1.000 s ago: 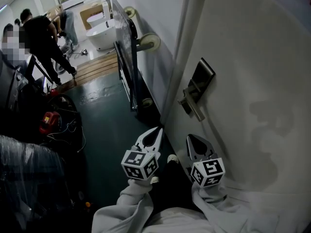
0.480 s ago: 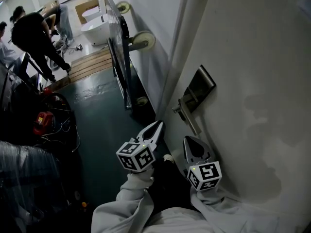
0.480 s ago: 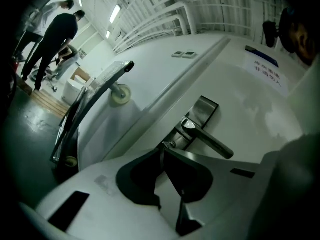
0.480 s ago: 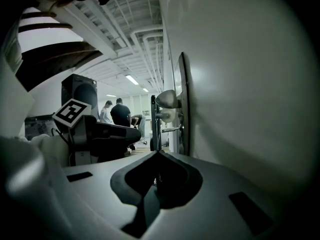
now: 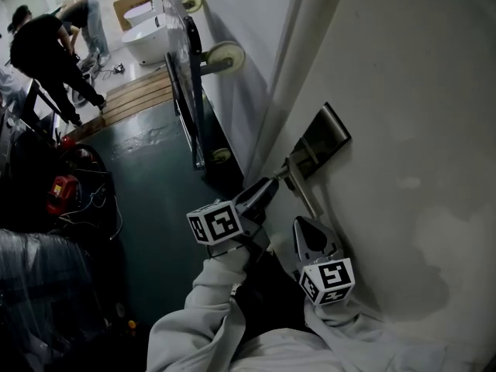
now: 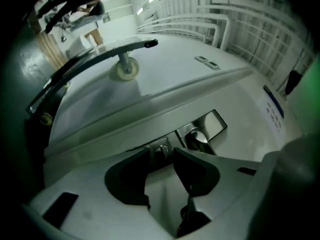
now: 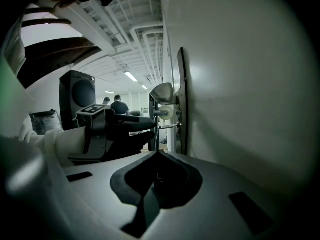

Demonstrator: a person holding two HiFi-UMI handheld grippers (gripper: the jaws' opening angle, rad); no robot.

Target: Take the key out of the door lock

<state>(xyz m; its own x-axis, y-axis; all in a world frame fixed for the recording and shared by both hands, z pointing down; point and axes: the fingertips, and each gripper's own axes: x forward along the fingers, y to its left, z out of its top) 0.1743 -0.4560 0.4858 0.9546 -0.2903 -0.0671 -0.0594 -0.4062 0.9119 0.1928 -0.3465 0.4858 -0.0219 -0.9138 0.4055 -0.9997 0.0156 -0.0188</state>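
Note:
The white door [image 5: 418, 130] fills the right of the head view, with a metal lock plate [image 5: 325, 139] and lever handle [image 5: 304, 186] on it. My left gripper [image 5: 270, 186] reaches up to the handle's inner end. In the left gripper view its jaws are opening, and the small key [image 6: 163, 149] shows in the gap just beyond the gripper [image 6: 161, 155]; the pads do not press on it. The lock plate [image 6: 204, 130] lies just right of it. My right gripper [image 5: 305, 228] hangs lower beside the door, shut and empty [image 7: 159, 154].
A wheeled rack [image 5: 186, 76] leans along the wall past the door frame. People [image 5: 39, 45] stand far back by a bathtub. A red tool [image 5: 60, 192] with cables and a plastic-wrapped bulk [image 5: 46, 285] sit at the left on the dark green floor.
My left gripper has risen from beside the right one up to the handle and key. The right gripper has stayed where it was, still shut.

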